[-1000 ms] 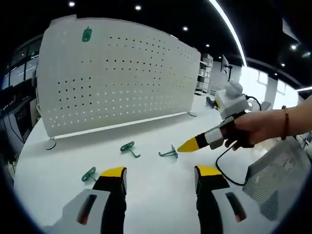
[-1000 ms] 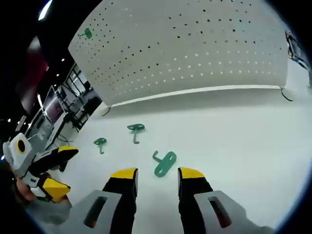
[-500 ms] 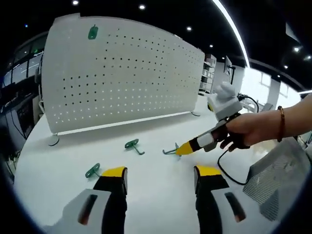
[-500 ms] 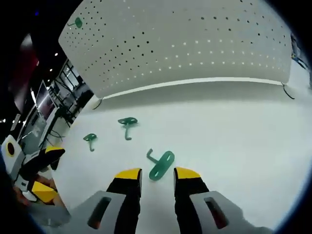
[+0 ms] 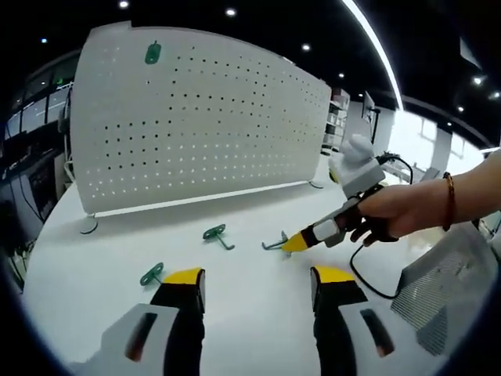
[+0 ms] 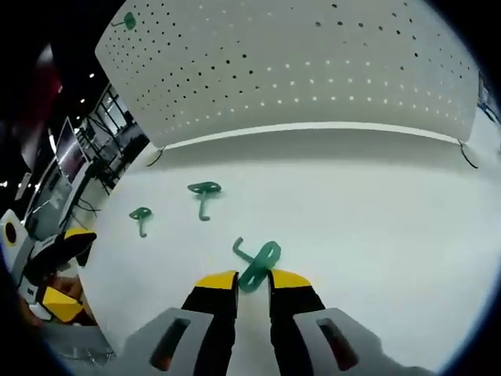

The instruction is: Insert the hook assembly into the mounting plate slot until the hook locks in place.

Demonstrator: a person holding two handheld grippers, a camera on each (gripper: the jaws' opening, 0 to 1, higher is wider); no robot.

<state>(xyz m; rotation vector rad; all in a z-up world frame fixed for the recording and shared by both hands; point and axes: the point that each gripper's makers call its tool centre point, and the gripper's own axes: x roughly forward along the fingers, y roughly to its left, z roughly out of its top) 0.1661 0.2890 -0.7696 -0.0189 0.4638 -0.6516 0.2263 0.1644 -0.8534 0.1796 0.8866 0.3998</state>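
Four green hooks counted. One hangs high on the white pegboard (image 5: pixel 196 117), near its upper corner (image 5: pixel 153 53). Three lie on the white surface (image 5: pixel 250 313): a far hook (image 6: pixel 141 215) nearest the left tool, a middle hook (image 6: pixel 203 190) closer to the board, and a near hook (image 6: pixel 257 264) gripped by the right tool.

Right tool (image 6: pixel 252 278): yellow-tipped jaws drawn close together, pinching the flat tab end of the near hook, whose bent end points away over the surface. Seen in the left gripper view coming in from the right, held in a hand (image 5: pixel 383 219) with a bracelet at the wrist, tips down at that same hook (image 5: pixel 274 244).

Left tool (image 5: pixel 254 280): jaws spread wide, nothing between them, hovering above the surface, apart from all hooks.

Pegboard: one, upright on wire feet at the far side of the surface, rows of small holes across it.

One perforated metal tray (image 5: pixel 446 290) at the right edge, contents not discernible.
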